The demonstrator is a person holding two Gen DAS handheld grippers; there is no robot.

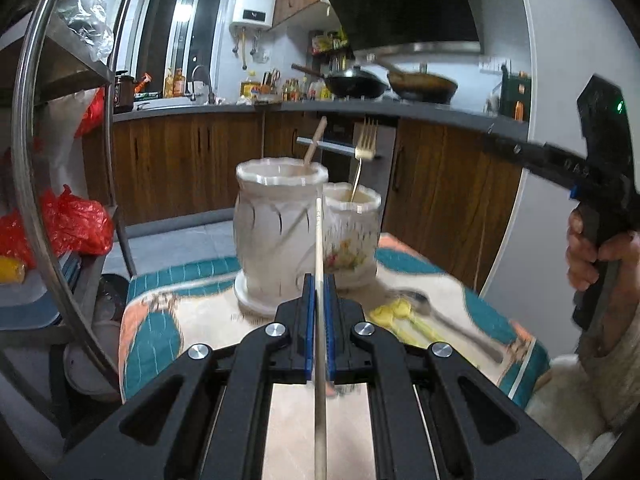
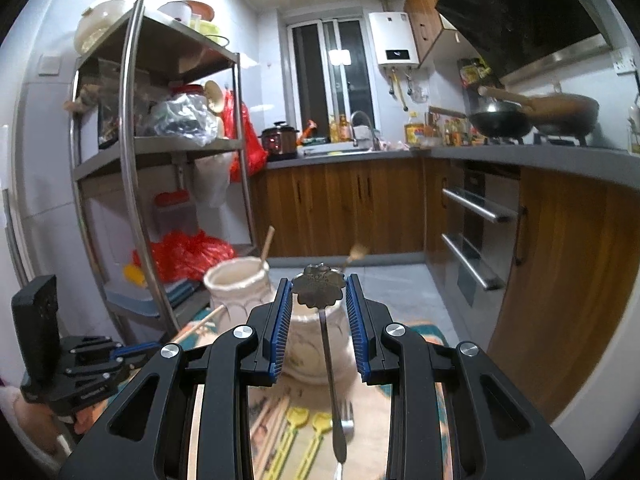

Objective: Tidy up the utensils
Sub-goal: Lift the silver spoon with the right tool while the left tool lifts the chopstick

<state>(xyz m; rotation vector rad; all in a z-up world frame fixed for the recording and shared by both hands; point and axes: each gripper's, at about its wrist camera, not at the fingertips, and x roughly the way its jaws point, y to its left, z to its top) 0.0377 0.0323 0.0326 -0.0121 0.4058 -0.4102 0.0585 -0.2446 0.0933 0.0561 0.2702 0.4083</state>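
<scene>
My left gripper (image 1: pixel 319 280) is shut on a pale wooden chopstick (image 1: pixel 319 240) that points up and forward at two ceramic jars. The larger white jar (image 1: pixel 276 232) holds a wooden stick (image 1: pixel 316 140). The smaller floral jar (image 1: pixel 352 240) holds a gold fork (image 1: pixel 366 140). My right gripper (image 2: pixel 318 312) is shut on the flower-shaped bowl of a metal spoon (image 2: pixel 318 290), whose handle hangs back toward the camera. It is held above the floral jar (image 2: pixel 312 344), with the white jar (image 2: pixel 240 288) to its left. The left gripper (image 2: pixel 132 350) shows at the lower left of that view.
On the patterned tablecloth (image 1: pixel 160 320) lie yellow plastic utensils (image 2: pixel 296 432), a fork (image 2: pixel 346 424), chopsticks (image 2: pixel 268 412) and a metal spoon (image 1: pixel 440 316). A steel shelf rack (image 2: pixel 132 152) stands to the left. Kitchen cabinets (image 2: pixel 340 208) and an oven (image 2: pixel 476 216) lie beyond.
</scene>
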